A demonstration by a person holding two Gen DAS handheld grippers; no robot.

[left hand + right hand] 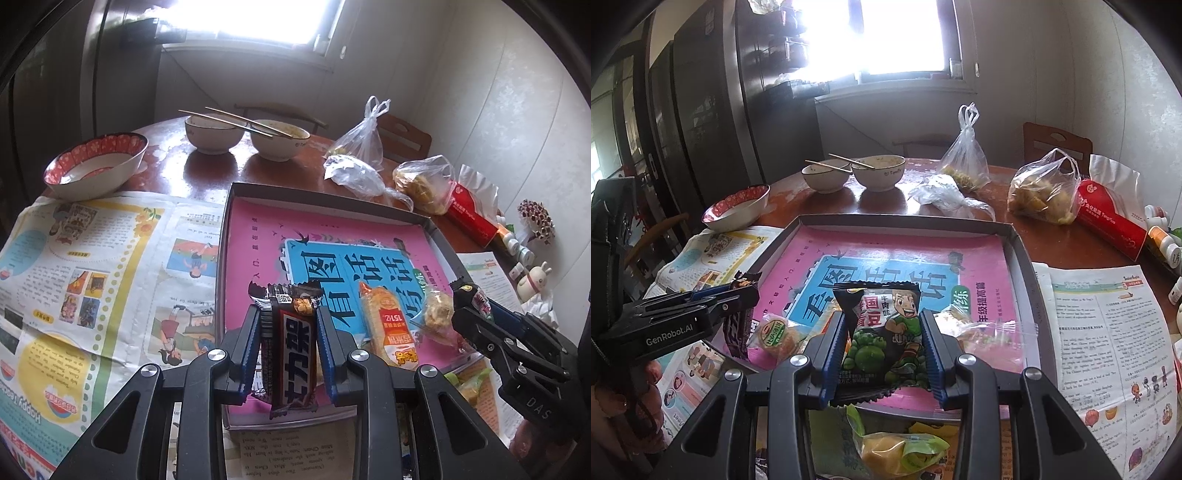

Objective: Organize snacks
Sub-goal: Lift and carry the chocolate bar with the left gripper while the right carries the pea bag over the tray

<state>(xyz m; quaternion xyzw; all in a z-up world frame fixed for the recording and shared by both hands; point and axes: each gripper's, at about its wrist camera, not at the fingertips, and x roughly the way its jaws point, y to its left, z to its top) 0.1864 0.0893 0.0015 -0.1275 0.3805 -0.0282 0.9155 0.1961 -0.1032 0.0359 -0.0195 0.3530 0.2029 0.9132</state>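
My left gripper [286,317] is shut on a dark brown chocolate bar [290,343] and holds it upright over the near edge of a shallow box [332,192] lined with a pink and blue book cover. My right gripper [884,321] is shut on a black green-pea snack packet [882,332] over the same box [1019,254]. An orange wafer packet [388,325] and a clear-wrapped pastry [437,308] lie inside the box. The right gripper also shows in the left wrist view [465,295], and the left gripper in the right wrist view [746,288].
Newspaper [92,258] covers the table's near side. A red-patterned bowl [96,166], two white bowls with chopsticks [251,138], plastic bags [358,155] and a red pack [472,214] stand behind the box. A yellow-green candy packet [901,450] lies in front of it.
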